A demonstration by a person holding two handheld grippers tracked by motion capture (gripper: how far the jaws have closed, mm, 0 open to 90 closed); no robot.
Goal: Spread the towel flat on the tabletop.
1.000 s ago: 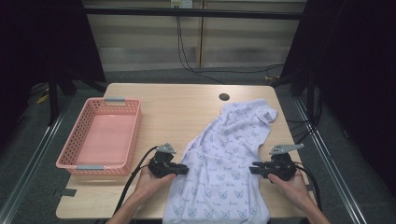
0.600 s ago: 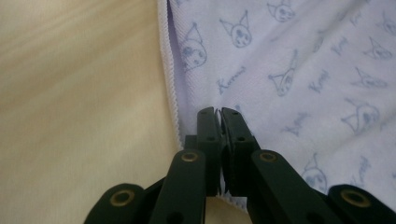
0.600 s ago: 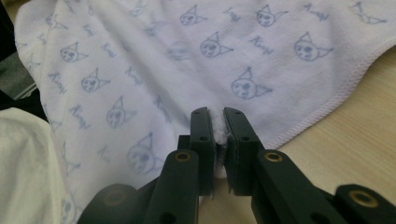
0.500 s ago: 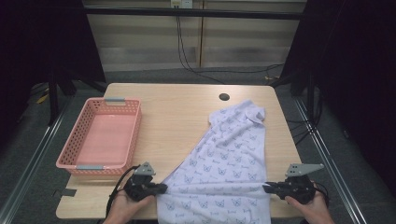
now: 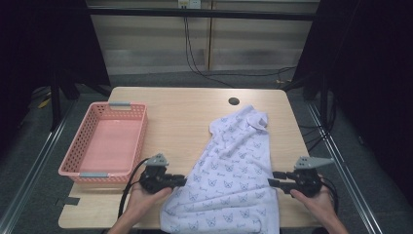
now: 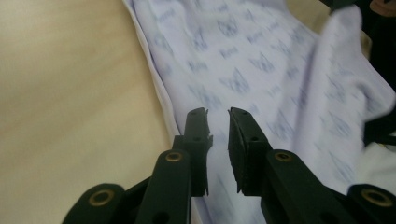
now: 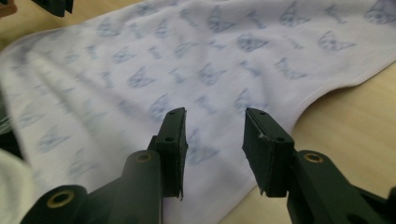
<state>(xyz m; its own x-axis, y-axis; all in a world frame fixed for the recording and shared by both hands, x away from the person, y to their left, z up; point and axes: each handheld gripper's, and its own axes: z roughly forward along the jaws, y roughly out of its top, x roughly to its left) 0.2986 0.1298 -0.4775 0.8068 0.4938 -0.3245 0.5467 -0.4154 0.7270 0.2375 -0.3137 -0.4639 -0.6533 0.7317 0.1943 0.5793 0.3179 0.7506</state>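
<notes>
- The white cloth [image 5: 234, 165] with a blue-grey cat-face print is lying spread flat on the worktop's right half.
- Its far end is bunching into folds.

The pink basket [image 5: 105, 142] blocks the table's [image 5: 185, 112] nine o'clock side, its walls standing up from the wood. The patterned cloth [image 5: 229, 170] sprawls from centre to five o'clock, low and soft. Bare wood lies open between them and across twelve o'clock, broken by a small dark hole [image 5: 234, 101] at one o'clock.
</notes>
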